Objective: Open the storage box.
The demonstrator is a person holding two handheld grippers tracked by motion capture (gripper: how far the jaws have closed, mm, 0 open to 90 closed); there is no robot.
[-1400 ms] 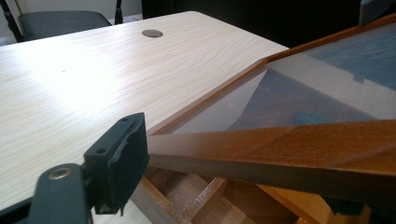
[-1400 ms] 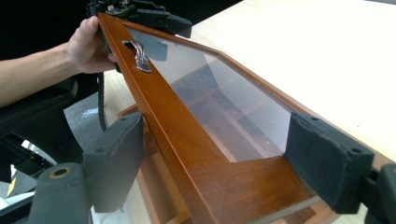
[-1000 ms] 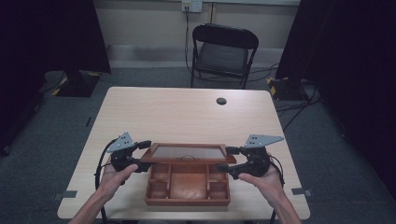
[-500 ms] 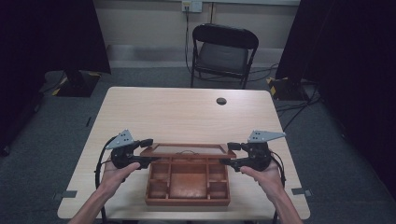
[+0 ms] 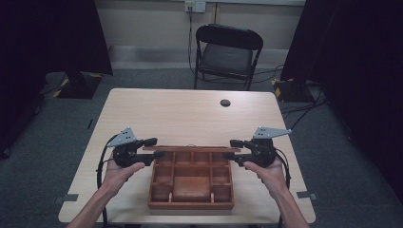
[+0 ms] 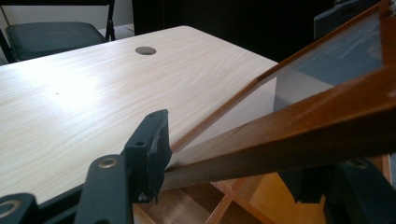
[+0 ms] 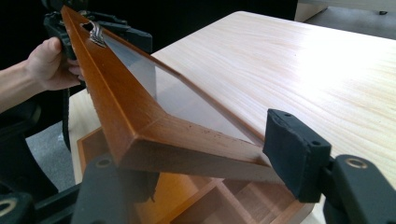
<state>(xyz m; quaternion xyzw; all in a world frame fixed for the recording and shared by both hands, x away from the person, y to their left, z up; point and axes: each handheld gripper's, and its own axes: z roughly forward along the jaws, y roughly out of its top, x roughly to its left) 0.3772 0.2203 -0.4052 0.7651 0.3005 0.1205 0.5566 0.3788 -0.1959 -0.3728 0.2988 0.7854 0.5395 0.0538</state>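
Jaws on both sides spread around the lid's (image 5: 191,148) end rails, one pad above and one below, not clearly squeezing yet. Left gripper (image 5: 153,147) straddles the lid's 9 o'clock end, right gripper (image 5: 233,148) the 3 o'clock end. In the left gripper view the rail (image 6: 280,144) runs between my pads, near pad (image 6: 152,151) touching the wood. In the right gripper view the mitred corner (image 7: 187,149) sits in the gap, far pad (image 7: 295,151) just beside the edge, apart from it.

Lid stands raised, hinged along the far edge of the box (image 5: 191,178), which sits on the bench (image 5: 190,114) at the near centre, between my hands. Lid's long axis runs 9 to 3, straight between the two grippers, so both hands are equally close and have to move together.

Materials: reddish-brown varnished wood frame, smooth and a bit glossy, clear pane inside it, small metal latch (image 7: 95,33) on the front rail. Box tray is divided into square compartments round a bigger centre one. Bench is pale wood laminate with a dark round grommet (image 5: 225,102) at 12.

Varnish looks slippery; uneven lift would likely rack the hinges.
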